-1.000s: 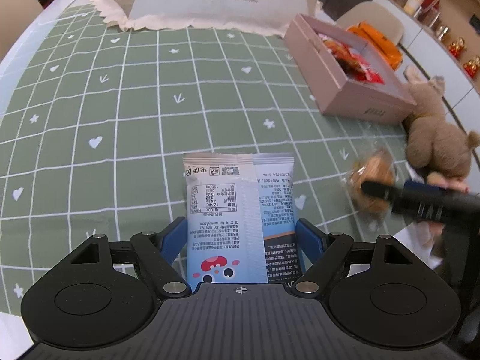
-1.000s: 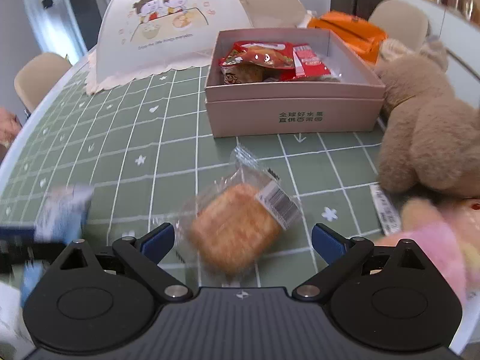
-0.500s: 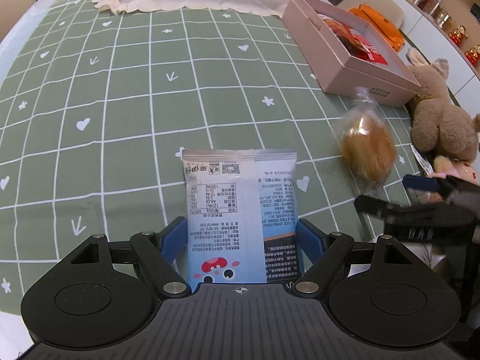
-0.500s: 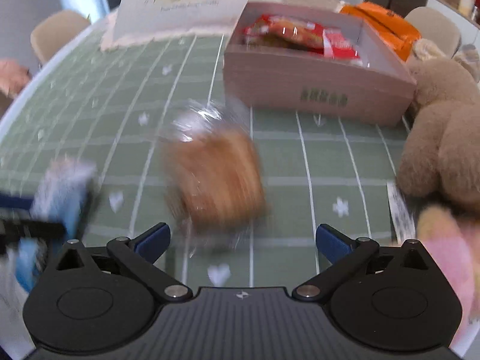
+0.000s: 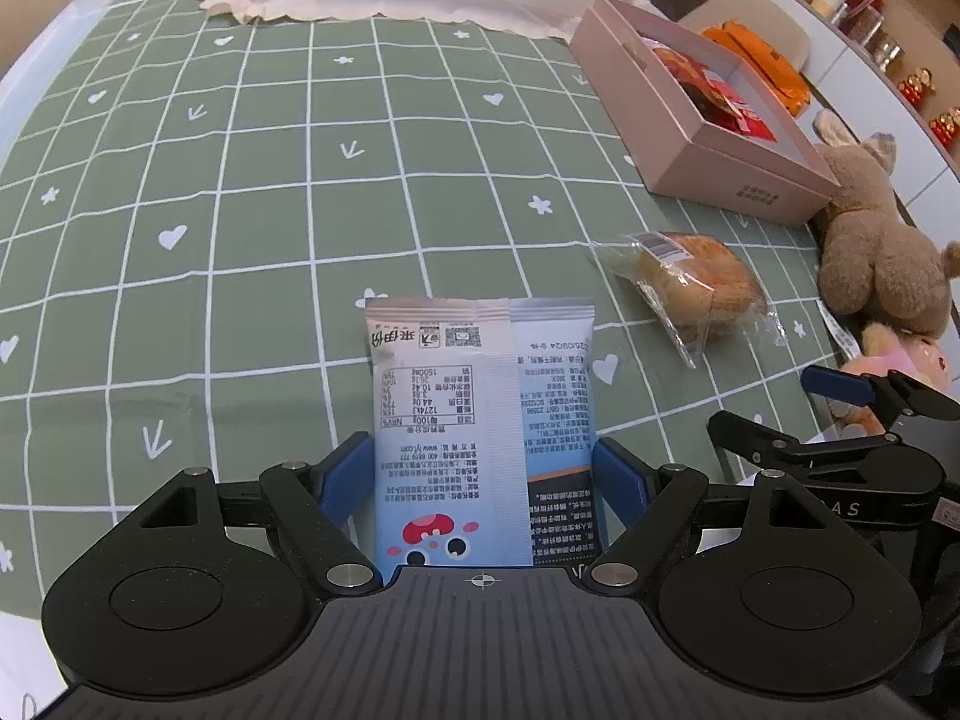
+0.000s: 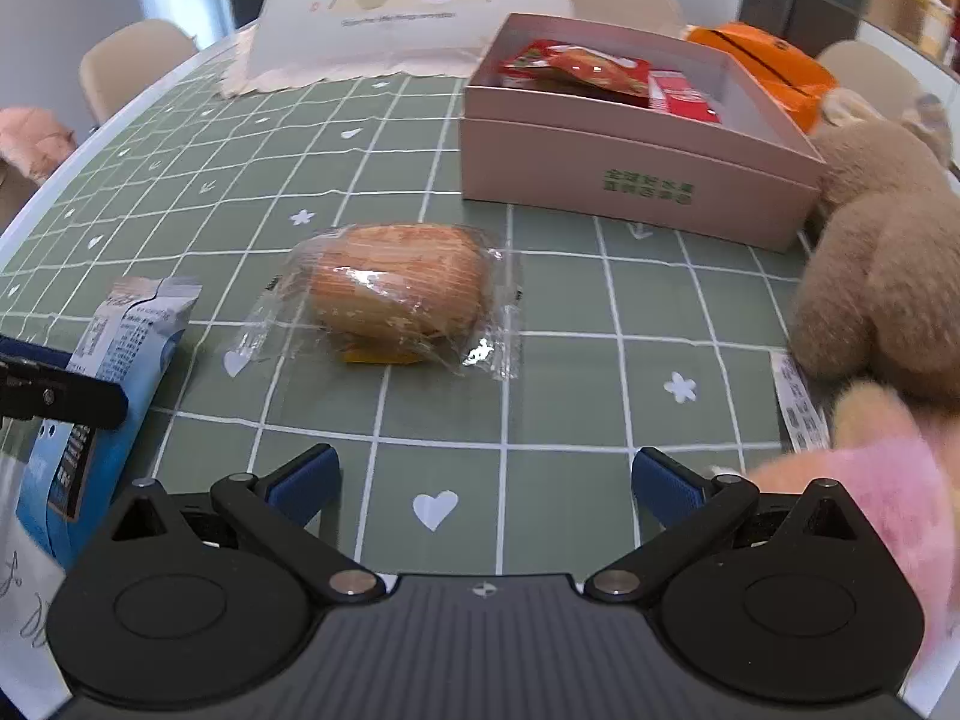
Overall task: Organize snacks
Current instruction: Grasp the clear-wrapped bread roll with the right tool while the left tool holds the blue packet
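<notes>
The left gripper pinches a blue snack packet, lower end hidden; the right gripper gapes, wrapped bread at 12 o'clock.

The snack packet between the left gripper's blue ribbed pads is smooth, printed foil-like film. Ahead of the right gripper, the bread's wrapper is clear, glossy, crinkled plastic. The tablecloth looks matt; the box beyond, matt cardboard; the teddy, fuzzy plush.

My left wrist cam sat low, looking forward across the table; right one faced likewise. Both caught the pink box and wrapped bun.
</notes>
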Demonstrator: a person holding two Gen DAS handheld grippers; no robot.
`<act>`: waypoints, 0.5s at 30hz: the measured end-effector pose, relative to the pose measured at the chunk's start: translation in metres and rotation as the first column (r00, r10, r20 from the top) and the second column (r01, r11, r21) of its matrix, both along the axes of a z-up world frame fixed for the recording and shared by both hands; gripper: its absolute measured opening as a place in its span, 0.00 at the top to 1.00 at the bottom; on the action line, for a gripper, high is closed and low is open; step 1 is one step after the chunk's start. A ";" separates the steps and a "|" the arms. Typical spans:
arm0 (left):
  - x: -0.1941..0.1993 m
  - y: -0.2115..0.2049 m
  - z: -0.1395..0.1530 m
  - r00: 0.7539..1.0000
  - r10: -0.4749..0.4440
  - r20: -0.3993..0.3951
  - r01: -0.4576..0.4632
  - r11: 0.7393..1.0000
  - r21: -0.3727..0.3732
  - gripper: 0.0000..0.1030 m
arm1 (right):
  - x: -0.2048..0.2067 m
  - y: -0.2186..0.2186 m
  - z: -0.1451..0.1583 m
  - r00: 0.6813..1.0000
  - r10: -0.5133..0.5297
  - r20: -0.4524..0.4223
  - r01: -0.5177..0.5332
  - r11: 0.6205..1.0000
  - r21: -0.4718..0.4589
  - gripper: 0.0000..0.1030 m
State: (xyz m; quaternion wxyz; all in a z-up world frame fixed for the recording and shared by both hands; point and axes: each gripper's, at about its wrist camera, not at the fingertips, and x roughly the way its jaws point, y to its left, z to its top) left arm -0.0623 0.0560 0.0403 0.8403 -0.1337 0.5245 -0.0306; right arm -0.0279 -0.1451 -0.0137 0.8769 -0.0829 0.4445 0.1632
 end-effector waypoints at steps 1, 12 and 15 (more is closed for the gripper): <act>-0.001 0.001 0.000 1.000 0.003 0.000 -0.003 1.000 -0.002 0.18 | 0.003 0.001 0.002 1.000 -0.004 -0.020 0.004 1.000 -0.002 0.00; -0.003 -0.002 0.001 1.000 0.007 -0.001 -0.007 1.000 0.015 0.18 | 0.032 0.035 0.040 0.993 -0.055 0.101 0.042 0.992 0.121 0.00; -0.002 -0.002 0.001 1.000 0.004 -0.001 -0.004 1.000 0.012 0.18 | 0.045 0.043 0.024 1.000 -0.007 0.012 0.006 0.997 0.077 0.00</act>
